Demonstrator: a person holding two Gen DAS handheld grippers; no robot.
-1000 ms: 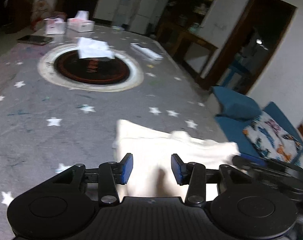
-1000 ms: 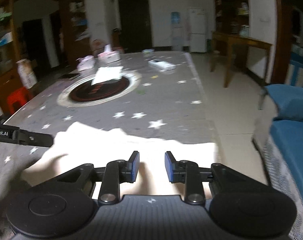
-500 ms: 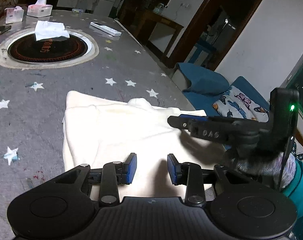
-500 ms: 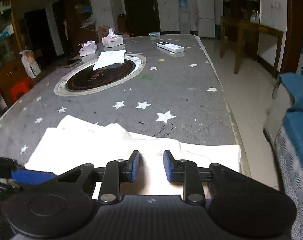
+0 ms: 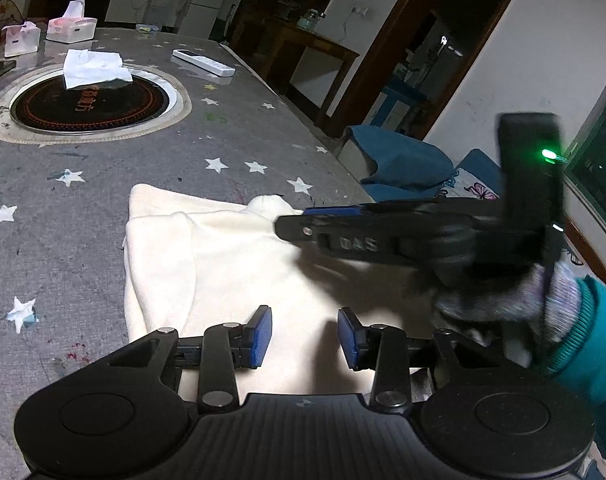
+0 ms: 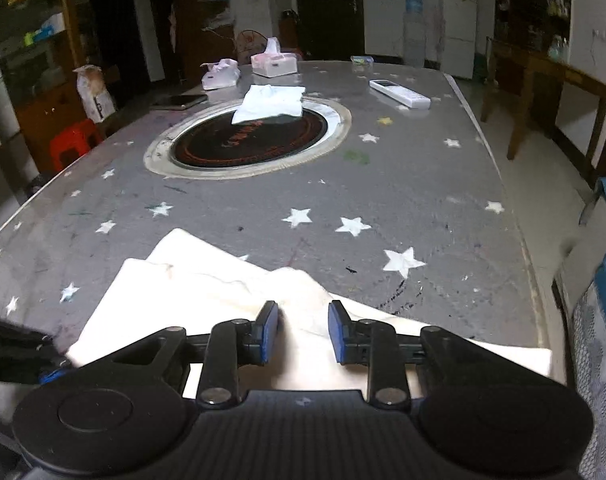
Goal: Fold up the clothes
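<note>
A cream garment lies partly folded at the near edge of the grey star-patterned table. It also shows in the right wrist view. My left gripper is open and empty, low over the garment's near part. My right gripper is open and empty over the garment's middle, above a raised fold. In the left wrist view the right gripper reaches in from the right across the garment.
A round black hotplate with a white tissue sits mid-table. Behind it are tissue boxes, a phone and a white remote. A blue sofa stands right of the table edge.
The right gripper has moved further left across the garment. Both cameras have drawn a little closer to the cloth. Both stay open.
</note>
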